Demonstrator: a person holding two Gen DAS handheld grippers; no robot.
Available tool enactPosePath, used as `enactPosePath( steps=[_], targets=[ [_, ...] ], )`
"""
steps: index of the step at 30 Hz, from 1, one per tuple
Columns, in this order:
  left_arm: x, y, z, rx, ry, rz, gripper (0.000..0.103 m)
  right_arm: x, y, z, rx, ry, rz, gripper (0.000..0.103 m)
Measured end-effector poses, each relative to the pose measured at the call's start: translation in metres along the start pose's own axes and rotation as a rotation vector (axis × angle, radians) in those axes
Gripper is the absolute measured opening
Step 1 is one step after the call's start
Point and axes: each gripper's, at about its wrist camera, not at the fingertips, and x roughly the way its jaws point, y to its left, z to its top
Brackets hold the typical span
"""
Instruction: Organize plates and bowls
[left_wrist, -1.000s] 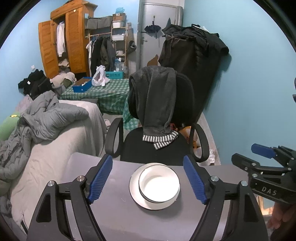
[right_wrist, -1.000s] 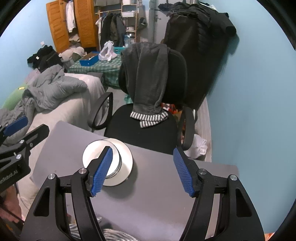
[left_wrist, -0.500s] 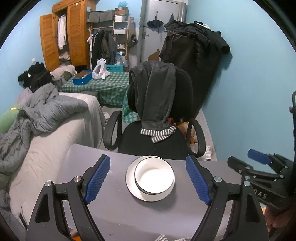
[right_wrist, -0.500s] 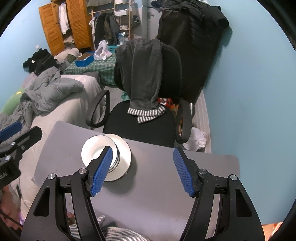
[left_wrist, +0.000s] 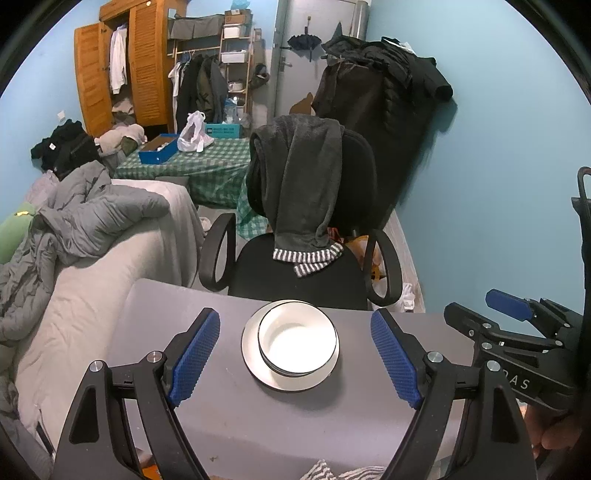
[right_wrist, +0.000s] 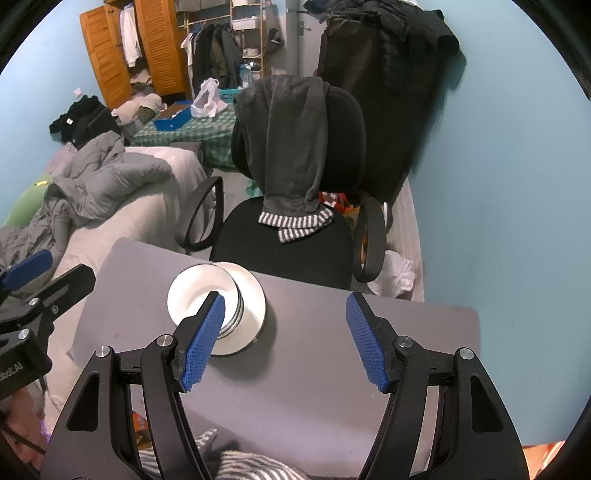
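Right tongs (left_wrist: 491, 314) body lettered "DAS"; left tongs (right_wrist: 33, 275) body reads "obot.AI", start cut off. Both tilted down over grey surface (left_wrist: 258, 424), released, nothing between pads. White bowls (left_wrist: 297, 338) stacked on plate (left_wrist: 255, 365), between left tongs' fingertips, left of right tongs.

We see an evenly lit room under cool indoor light, with soft shadows falling near and right of the stacked dishes on the worktop (left_wrist: 258, 417). Both fisheye views bend strongly at their black corners, and the far right wall (right_wrist: 498, 166) looks slightly smeared.
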Motion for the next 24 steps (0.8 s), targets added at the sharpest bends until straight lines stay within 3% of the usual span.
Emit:
enactPosePath(
  steps=[24],
  targets=[
    [0.008,-0.0004,0.0087,0.03,0.001,0.015,0.085,-0.0017,0.0018,-0.0017,0.02,0.004,0.007,0.067]
  ],
)
